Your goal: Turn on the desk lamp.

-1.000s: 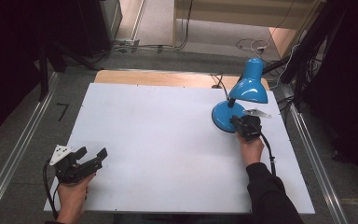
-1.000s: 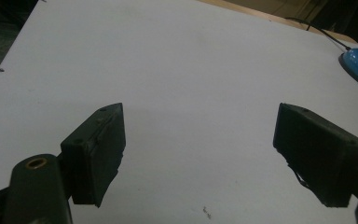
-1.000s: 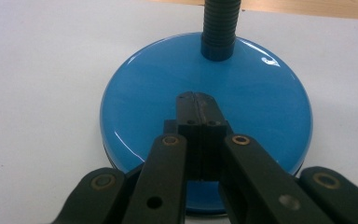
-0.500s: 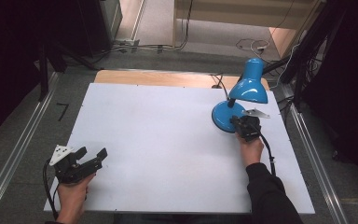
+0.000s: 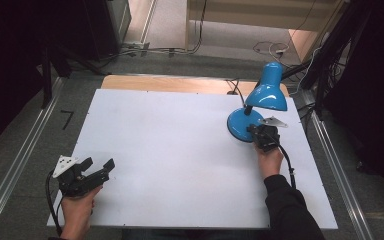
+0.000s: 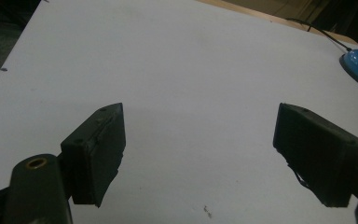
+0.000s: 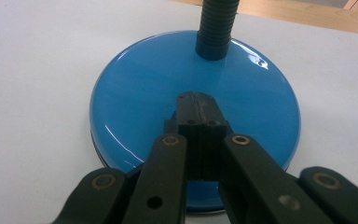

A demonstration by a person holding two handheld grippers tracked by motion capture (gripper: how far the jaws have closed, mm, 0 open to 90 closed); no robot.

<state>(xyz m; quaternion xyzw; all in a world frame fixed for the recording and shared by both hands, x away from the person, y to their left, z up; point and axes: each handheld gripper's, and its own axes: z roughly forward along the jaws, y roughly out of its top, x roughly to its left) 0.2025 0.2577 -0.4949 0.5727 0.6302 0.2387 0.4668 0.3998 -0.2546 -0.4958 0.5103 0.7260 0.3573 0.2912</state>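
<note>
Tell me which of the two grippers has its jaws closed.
The right gripper, over the blue lamp base: its jaws are pressed together. The left gripper stands wide open above the bare white table.

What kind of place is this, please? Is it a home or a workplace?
Probably a lab or recording workspace, not a home: a white table between metal rails, loose cables on the floor, and only a blue desk lamp on the table.

I can read no text, label, brand or number on anything here, from any of my views.
</note>
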